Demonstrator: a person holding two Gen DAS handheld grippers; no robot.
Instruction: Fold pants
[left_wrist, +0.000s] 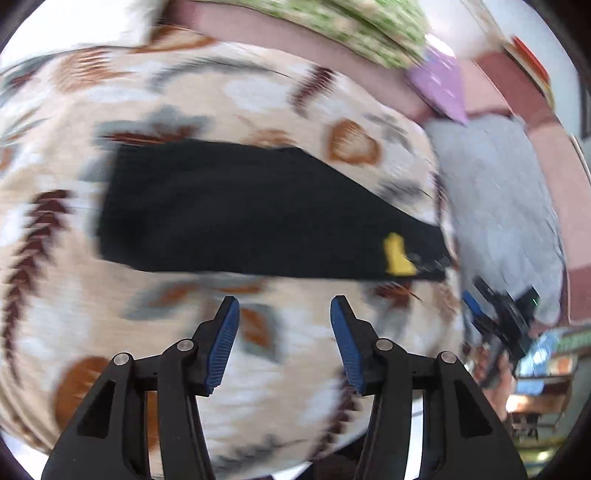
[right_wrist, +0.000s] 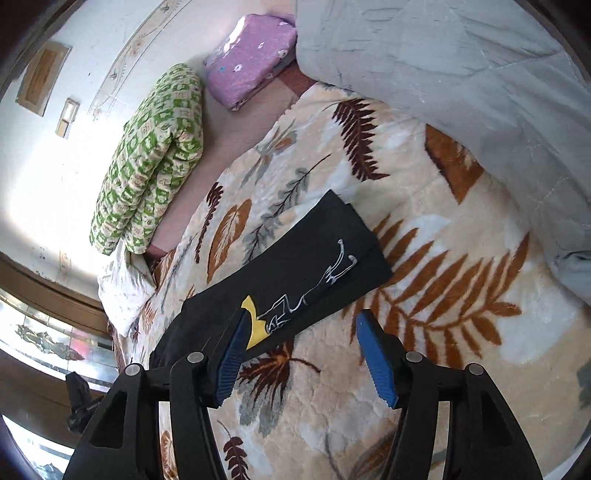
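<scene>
We see the leaf-print blanket (right_wrist: 424, 295) spread wide, and on it the black pants (right_wrist: 295, 273) lie folded (yellow patch showing). Our left gripper (left_wrist: 284, 306) and right gripper (right_wrist: 301, 321) hover above, fingers apart, holding nothing.

This is a bedroom in a home. A big bed (right_wrist: 424, 362) wears a soft blanket (right_wrist: 461, 258) with leaf pictures. A green patterned quilt (right_wrist: 147, 162) and a purple pillow (right_wrist: 251, 62) lie by the white wall (right_wrist: 44, 177). A grey cover (right_wrist: 461, 74) is bunched up at one side.
</scene>
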